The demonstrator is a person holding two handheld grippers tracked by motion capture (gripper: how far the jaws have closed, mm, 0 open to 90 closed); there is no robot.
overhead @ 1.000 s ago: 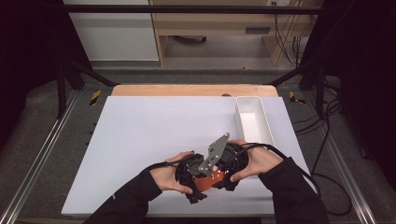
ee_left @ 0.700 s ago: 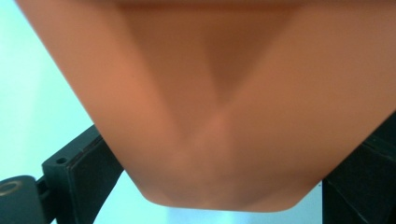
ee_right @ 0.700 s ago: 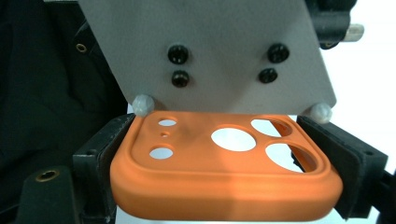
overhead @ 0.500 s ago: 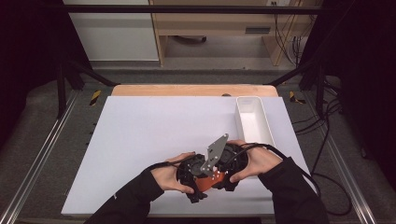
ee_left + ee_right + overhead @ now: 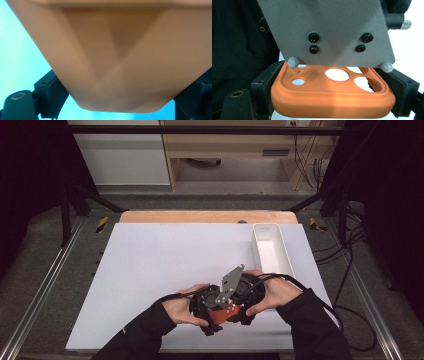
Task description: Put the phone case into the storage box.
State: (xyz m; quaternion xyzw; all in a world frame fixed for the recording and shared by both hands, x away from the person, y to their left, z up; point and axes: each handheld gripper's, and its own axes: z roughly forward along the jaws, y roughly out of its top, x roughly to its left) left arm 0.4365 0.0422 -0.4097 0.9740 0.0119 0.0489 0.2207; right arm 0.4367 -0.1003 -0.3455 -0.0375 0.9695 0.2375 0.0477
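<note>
Grippers together at the near edge of the white table (image 5: 150,270), both hands cupped around them. Right gripper (image 5: 334,100) clamps an orange phone case (image 5: 332,97) across its width, jaws pressed on the two long sides; camera cut-outs visible at the far end. Grey plate (image 5: 324,27) of the other gripper hangs right over the case, its rounded feet touching the case rim.

Left gripper (image 5: 112,110): an out-of-focus peach-orange body sits between its jaws, very close to the lens. Probably the same case, and the jaws look closed against it, but blur prevents certainty.

From above, the case (image 5: 220,315) shows as an orange patch between the left hand (image 5: 180,307) and right hand (image 5: 272,295). White bin (image 5: 272,252) stands empty, just beyond the right hand.

Judgement: step in hand looks like a shared hold or handover. Keep one grip firm before loosening the other; the case is soft and will flex, so avoid twisting the grippers against each other.

Versus half a second and one second earlier: no visible change; hands, grippers and bin sit in the same places.
</note>
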